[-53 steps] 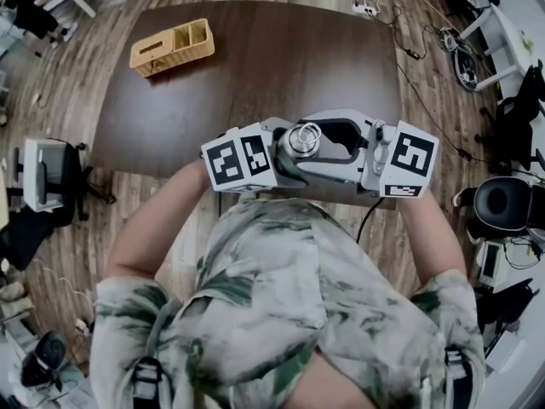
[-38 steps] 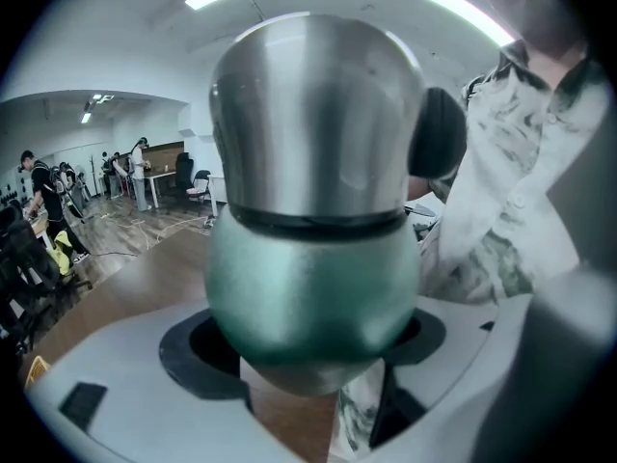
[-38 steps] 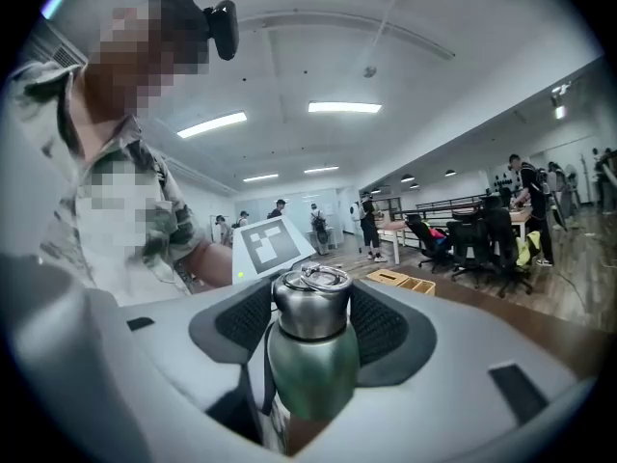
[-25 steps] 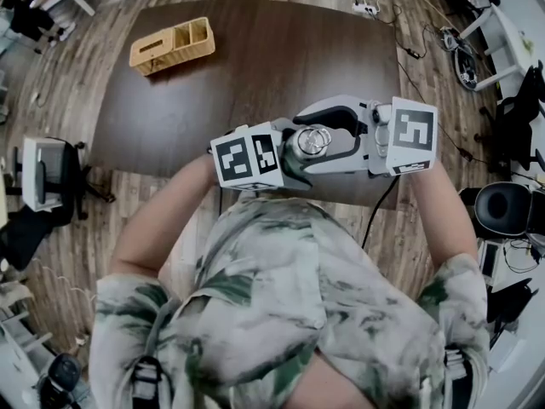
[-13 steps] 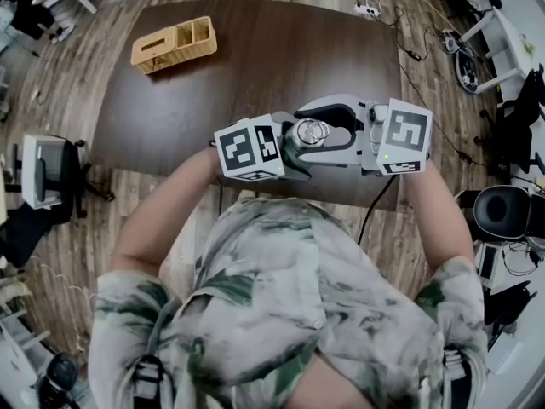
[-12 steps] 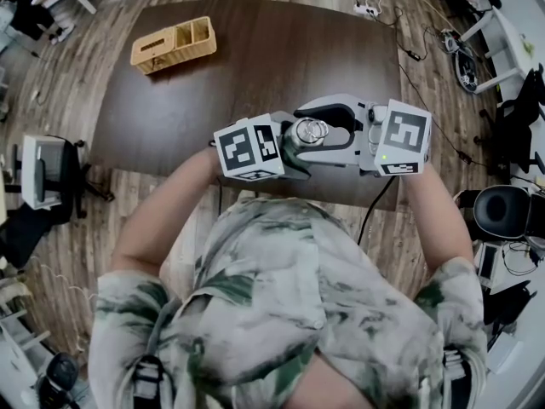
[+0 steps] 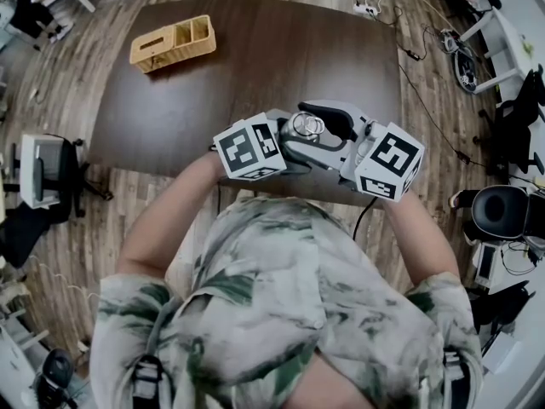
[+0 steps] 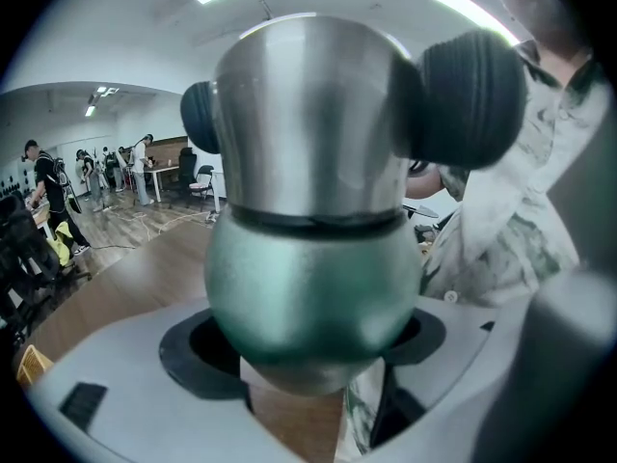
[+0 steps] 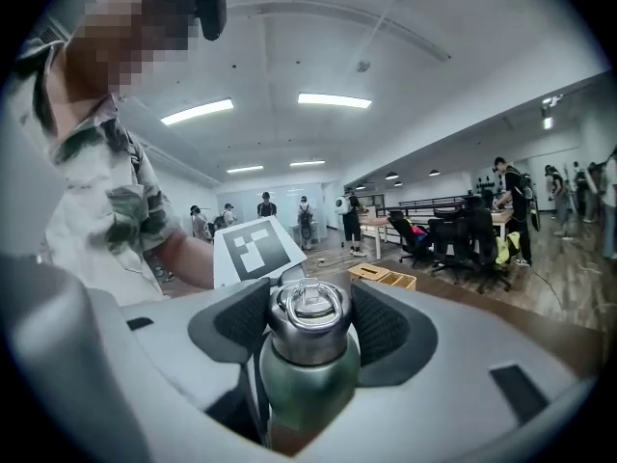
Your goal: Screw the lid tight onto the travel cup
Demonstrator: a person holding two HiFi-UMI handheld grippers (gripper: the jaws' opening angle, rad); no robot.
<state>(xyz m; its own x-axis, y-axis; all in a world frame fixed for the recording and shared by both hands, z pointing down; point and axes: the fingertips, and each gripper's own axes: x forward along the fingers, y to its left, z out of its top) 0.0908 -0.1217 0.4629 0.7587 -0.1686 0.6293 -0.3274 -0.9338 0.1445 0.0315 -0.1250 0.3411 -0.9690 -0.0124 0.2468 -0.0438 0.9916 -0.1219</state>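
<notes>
Tilted and lower than a second ago, the marker cube on the right tongs now sits cornerwise in the head view, nearer the person's chest, while the left tongs have shifted only slightly. Both tools meet over the near edge of the dark tabletop, where a travel cup is held in the air in front of the person's leaf-patterned shirt. The left tongs are clenched on the cup's rounded green body, which fills the gap between their dark pads. The right tongs, whose jaws have just been closing, grasp the steel lid from the opposite side, with a ribbed pad pressed to each flank of it. A metal carry ring lies flat on the lid's top. The lid sits on the cup, a dark seam marking the join. Near the tabletop's far left corner stands a pale wooden organiser box, well apart from the work.
</notes>
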